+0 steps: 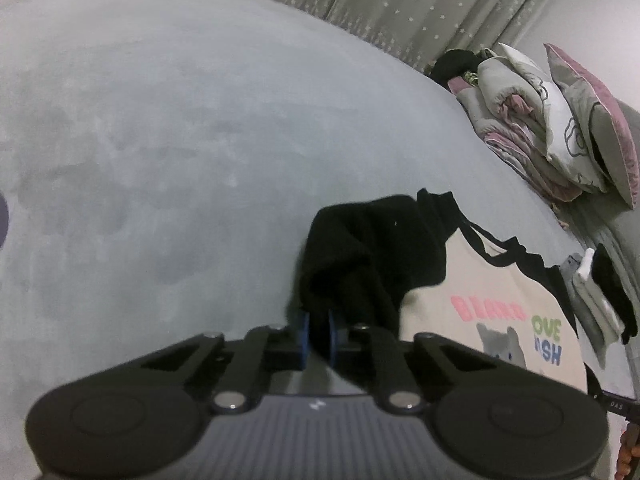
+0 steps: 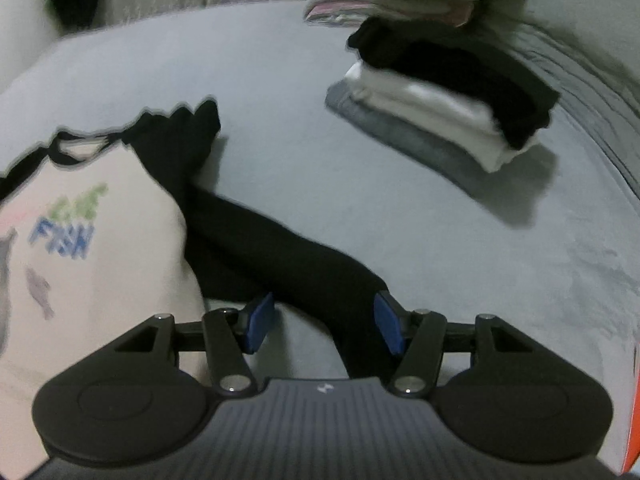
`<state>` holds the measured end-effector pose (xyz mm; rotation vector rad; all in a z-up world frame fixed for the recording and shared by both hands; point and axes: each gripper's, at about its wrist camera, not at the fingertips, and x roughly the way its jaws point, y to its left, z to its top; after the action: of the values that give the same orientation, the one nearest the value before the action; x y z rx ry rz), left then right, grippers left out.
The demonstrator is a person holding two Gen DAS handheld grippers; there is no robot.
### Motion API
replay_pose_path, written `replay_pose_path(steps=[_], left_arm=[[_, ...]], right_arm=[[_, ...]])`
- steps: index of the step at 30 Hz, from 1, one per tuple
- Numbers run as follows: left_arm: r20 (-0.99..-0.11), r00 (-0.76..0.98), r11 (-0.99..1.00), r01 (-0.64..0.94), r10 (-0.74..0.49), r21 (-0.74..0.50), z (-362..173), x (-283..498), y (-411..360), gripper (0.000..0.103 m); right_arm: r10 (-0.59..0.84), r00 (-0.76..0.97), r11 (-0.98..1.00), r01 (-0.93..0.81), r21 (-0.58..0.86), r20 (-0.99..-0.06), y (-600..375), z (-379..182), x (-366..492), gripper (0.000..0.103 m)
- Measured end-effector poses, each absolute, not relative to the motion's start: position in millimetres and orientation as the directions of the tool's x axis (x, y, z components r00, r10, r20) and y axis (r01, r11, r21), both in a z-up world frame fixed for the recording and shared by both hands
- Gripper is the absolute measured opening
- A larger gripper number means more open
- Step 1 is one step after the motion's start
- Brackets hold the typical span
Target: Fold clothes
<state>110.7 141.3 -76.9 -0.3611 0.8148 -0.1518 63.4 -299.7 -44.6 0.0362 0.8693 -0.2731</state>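
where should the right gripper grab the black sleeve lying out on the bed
Near the cuff end of the black sleeve, which lies flat and stretched toward the right gripper. The open jaws already straddle it there, so come straight in along the sleeve's length and close across its narrow width. The left gripper is shut on the other black sleeve, bunched over the cream shirt.

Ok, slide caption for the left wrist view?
Left gripper shut on black sleeve of cream graphic shirt on grey bed.

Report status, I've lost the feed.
Left gripper shut on black sleeve. Right gripper open around other sleeve. Shirt flat on bed. Folded stack clear.
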Motion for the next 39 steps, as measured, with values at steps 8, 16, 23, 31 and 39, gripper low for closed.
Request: replay_pose_path(steps=[8, 16, 23, 31, 39], left_arm=[[-0.640, 0.750, 0.970, 0.007, -0.165, -0.242, -57.1, 124.3, 133.4, 0.006], [-0.593, 0.805, 0.990, -0.057, -0.029, -0.126, -41.8, 132.4, 134.7, 0.004], [-0.600, 0.800, 0.996, -0.068, 0.022, -0.053, -49.8, 135.5, 128.5, 0.004], [-0.640, 0.768, 0.998, -0.028, -0.015, -0.056, -55.3, 125.8, 131.9, 0.010], [-0.647, 0.751, 0.985, 0.030, -0.133, -0.168, -30.2, 88.3, 145.4, 0.038]], right_arm=[[-0.248, 0.639, 0.968, 0.192, -0.161, -0.728, -292.9, -48.3, 78.5, 0.011], [-0.362, 0.670, 0.917, 0.382, -0.117, -0.648, -328.1, -29.2, 77.4, 0.010], [-0.616, 0.605, 0.767, 0.607, -0.210, -0.504, -363.2, -17.2, 58.4, 0.010], [-0.715, 0.495, 0.643, 0.743, -0.186, -0.493, -416.9, -18.1, 21.2, 0.010], [-0.691, 0.477, 0.643, 0.749, -0.160, -0.543, -447.1, -33.4, 1.5, 0.010]])
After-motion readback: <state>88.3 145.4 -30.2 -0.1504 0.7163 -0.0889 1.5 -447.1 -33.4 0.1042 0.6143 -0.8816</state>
